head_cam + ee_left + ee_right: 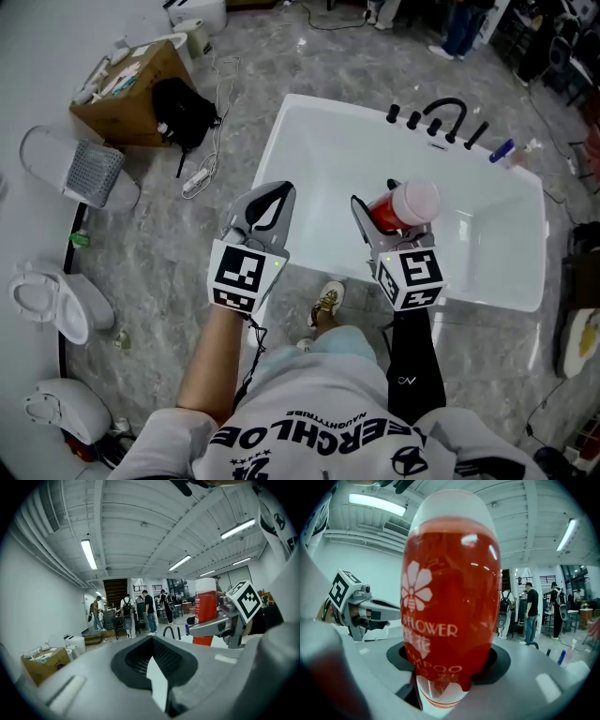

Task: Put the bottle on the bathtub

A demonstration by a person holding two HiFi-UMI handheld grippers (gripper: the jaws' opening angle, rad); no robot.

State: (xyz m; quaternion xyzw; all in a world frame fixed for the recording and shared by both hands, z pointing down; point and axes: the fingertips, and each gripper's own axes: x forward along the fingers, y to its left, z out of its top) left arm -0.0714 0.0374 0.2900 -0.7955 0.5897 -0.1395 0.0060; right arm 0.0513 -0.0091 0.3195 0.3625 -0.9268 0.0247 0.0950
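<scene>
Bottle (401, 206): red with a white cap, clamped in the right tongs over the white bathtub (347, 150), right of centre in the head view.

At the far left a white toilet (47, 298) stands on the grey marbled floor. Above it lies a grey mesh basket (92, 173). Next to that is an open cardboard box (127, 94), with a black bag (183, 112) touching its right side. A white power strip (199, 180) with its cable lies between the bag and the tub.

The left tongs (279, 195) hang over the tub's near left rim. Their jaws are together at the tips, with nothing between them. Just below the near rim a shoe (326, 302) of the person shows.

Further right, the right tongs (394, 220) are level with the left ones and near them, not touching. Their jaws stand wide and press on the lower part of the bottle. The right gripper view shows the bottle upright, cap on top, filling most of the view. It is above the tub's inside, not resting on it.

A black faucet (445, 111) stands on the far rim beyond the bottle.
</scene>
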